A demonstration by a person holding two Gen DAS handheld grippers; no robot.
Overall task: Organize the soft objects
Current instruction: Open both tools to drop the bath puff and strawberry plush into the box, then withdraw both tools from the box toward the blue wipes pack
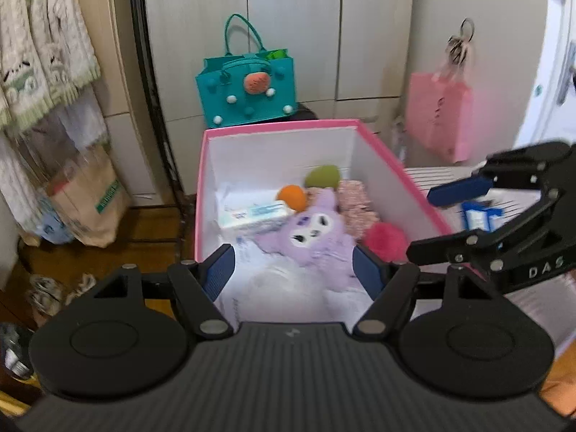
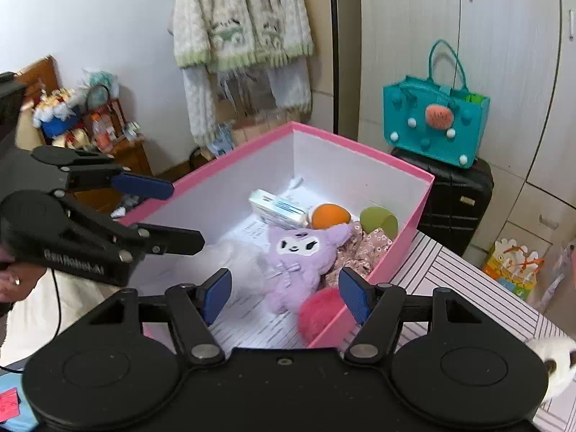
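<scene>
Both grippers are seen held over a pink box [image 1: 396, 160], each with its jaws spread wide and nothing gripped between the blue pads. From the left wrist view, the left gripper [image 1: 293, 275] is framed at the box's near edge, while the right gripper [image 1: 437, 223] is shown entering from the right side. From the right wrist view, the right gripper [image 2: 284, 295] is placed above the box's near corner, and the left gripper [image 2: 180, 216] is seen from the left, held by a hand [image 2: 16, 280] that appears only in this view.

A pink bag [image 1: 441, 118] hung on a cupboard is shown only by the left wrist camera. A black suitcase [image 2: 457, 201] beneath the teal felt bag [image 2: 432, 122] is made clear only in the right wrist view, as is a cluttered wooden stand [image 2: 118, 144] by the wall. A knitted cream garment [image 2: 241, 18] is seen hanging behind the box. The box is set on a striped surface [image 2: 450, 280].

Inside the box, a purple plush toy [image 2: 298, 262] is laid face up near the middle. It is bordered by a white fluffy item [image 2: 230, 262], a red-pink pompom [image 2: 320, 313], floral pink fabric [image 2: 363, 248], an orange ball [image 2: 329, 216], a green rounded piece [image 2: 378, 219] and a small carton [image 2: 277, 208]. Printed paper [image 2: 252, 232] is spread underneath.
</scene>
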